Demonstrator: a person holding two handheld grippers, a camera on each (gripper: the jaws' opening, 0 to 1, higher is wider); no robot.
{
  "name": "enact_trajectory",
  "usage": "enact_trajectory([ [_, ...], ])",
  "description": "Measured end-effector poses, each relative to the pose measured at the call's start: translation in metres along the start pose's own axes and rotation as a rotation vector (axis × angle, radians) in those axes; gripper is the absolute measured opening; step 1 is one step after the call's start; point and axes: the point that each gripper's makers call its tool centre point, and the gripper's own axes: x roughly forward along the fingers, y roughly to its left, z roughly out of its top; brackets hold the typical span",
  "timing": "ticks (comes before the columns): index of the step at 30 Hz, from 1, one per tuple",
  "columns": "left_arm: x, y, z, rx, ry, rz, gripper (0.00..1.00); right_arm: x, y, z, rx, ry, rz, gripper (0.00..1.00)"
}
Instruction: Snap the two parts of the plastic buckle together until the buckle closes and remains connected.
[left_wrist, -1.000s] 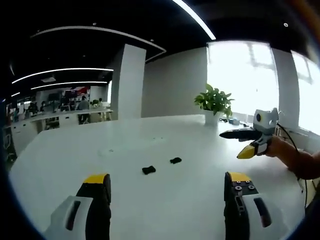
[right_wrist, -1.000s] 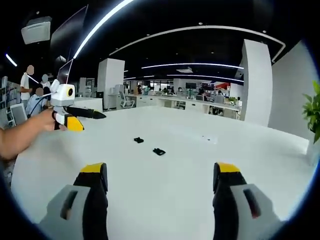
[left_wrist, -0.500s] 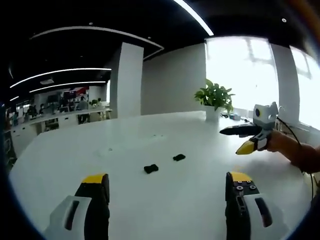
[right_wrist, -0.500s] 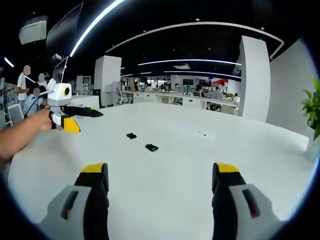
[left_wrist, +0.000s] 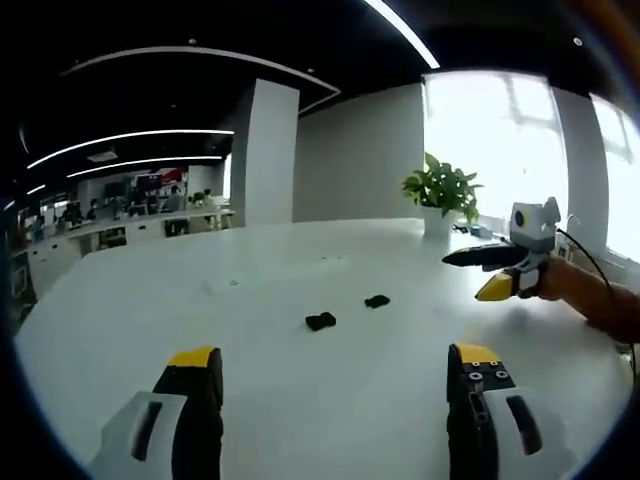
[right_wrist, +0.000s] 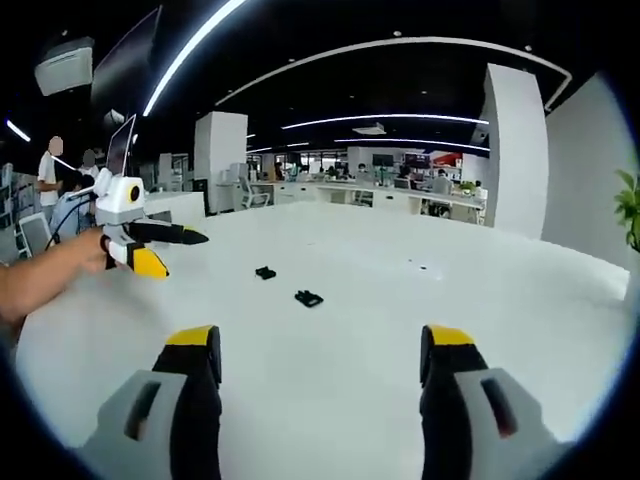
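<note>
Two small black buckle parts lie apart on the white table. In the left gripper view one part is nearer and the other sits behind it to the right. The right gripper view shows them as one part nearer and one part further left. My left gripper is open, held above the table short of the parts, and also appears at the left of the right gripper view. My right gripper is open with nothing between its jaws, and appears at the right of the left gripper view.
A potted plant stands at the table's far edge by bright windows. A white pillar and office desks with people lie beyond the table. A person's forearm holds the left gripper.
Both views have shifted slightly with the hands. In the left gripper view the buckle parts now sit further right and a little higher. Both grippers stay open, and the parts have not moved on the table.
</note>
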Motion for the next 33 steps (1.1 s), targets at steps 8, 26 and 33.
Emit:
enact_trajectory([
  [8,-0.004,0.007,0.01,0.01,-0.032,0.023,0.94,0.008,-0.001,-0.002,0.001,0.012,0.011,0.82],
  [26,0.013,0.005,0.014,0.028,-0.015,0.014,0.94,0.01,-0.003,-0.003,-0.043,0.035,0.006,0.8],
  [33,0.018,0.005,0.02,0.013,-0.023,0.008,0.94,0.016,-0.005,0.008,-0.047,0.02,0.007,0.8],
])
